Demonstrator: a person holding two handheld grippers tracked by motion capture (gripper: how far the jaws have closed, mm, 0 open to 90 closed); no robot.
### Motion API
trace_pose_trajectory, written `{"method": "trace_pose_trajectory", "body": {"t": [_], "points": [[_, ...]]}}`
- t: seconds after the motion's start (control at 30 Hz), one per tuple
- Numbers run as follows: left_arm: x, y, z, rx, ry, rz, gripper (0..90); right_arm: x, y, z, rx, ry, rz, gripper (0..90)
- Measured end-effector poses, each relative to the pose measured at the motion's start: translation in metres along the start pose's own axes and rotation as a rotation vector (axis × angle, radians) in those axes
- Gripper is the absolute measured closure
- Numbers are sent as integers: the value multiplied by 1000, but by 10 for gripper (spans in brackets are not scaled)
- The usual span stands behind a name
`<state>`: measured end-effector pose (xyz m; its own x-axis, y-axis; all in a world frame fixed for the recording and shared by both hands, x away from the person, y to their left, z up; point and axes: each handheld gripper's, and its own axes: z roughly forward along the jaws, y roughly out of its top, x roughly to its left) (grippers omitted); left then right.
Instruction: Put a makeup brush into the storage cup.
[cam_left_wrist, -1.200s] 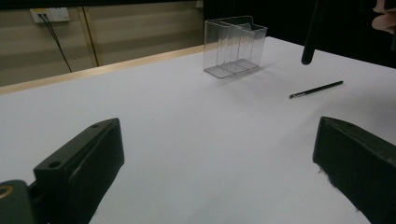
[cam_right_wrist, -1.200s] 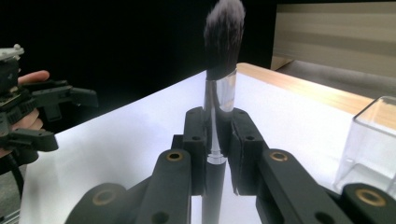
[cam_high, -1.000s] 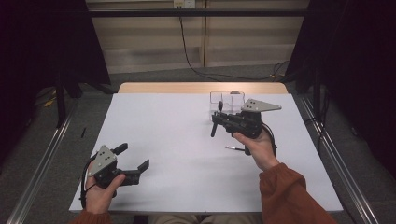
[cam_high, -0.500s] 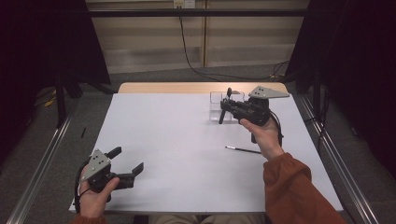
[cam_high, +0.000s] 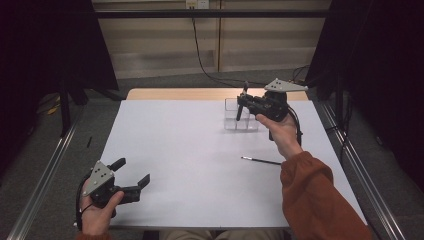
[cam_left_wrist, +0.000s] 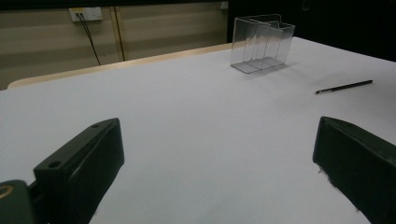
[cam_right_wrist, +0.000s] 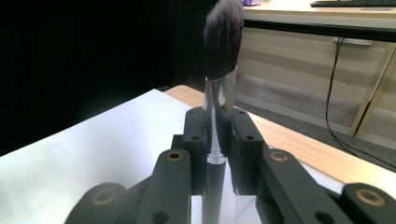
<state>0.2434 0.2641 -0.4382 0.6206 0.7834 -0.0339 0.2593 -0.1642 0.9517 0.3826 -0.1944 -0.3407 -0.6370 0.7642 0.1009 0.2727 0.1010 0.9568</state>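
Brush (cam_right_wrist: 219, 88), dark bristles up on a silver ferrule, stands upright, pinched in my right gripper (cam_high: 245, 106) above the clear holder (cam_high: 241, 119); left gripper (cam_high: 131, 176) rests spread wide at the table's (cam_high: 175, 135) near corner.

Wide bare table (cam_high: 180, 150); obstacles: clear organizer (cam_high: 240, 120) (far side), thin pencil (cam_high: 261, 161).

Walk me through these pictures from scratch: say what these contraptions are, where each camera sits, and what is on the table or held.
A person sits at a white table with a hand-held claw in each hand. One camera looks down from above; another rides on each claw. The left claw rests near the table's front edge, its jaws wide open. The right claw is shut on a makeup brush, bristles up, above a clear plastic organizer with compartments. A thin dark pencil-like stick lies on the table nearby.
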Motion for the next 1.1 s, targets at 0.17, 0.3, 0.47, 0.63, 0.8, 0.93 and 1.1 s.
{"method": "trace_pose_trajectory", "body": {"t": [0.17,0.3,0.47,0.63,0.8,0.93,1.1], "points": [[1,0,0,1,1,3,20,-6,3,8,-1,-14,-2,787],[0,1,0,1,11,12,20,-10,2,15,-1,-25,5,787],[0,2,1,0,10,13,20,-14,3,26,-10,-33,5,787],[2,3,1,-1,11,10,20,-20,7,34,-12,-47,7,787],[2,3,1,-4,4,13,21,-27,9,42,-5,-63,8,787],[1,3,2,-1,0,24,21,-31,9,47,-9,-73,10,787],[1,4,1,0,6,17,21,-34,5,53,-2,-83,12,787]]}}
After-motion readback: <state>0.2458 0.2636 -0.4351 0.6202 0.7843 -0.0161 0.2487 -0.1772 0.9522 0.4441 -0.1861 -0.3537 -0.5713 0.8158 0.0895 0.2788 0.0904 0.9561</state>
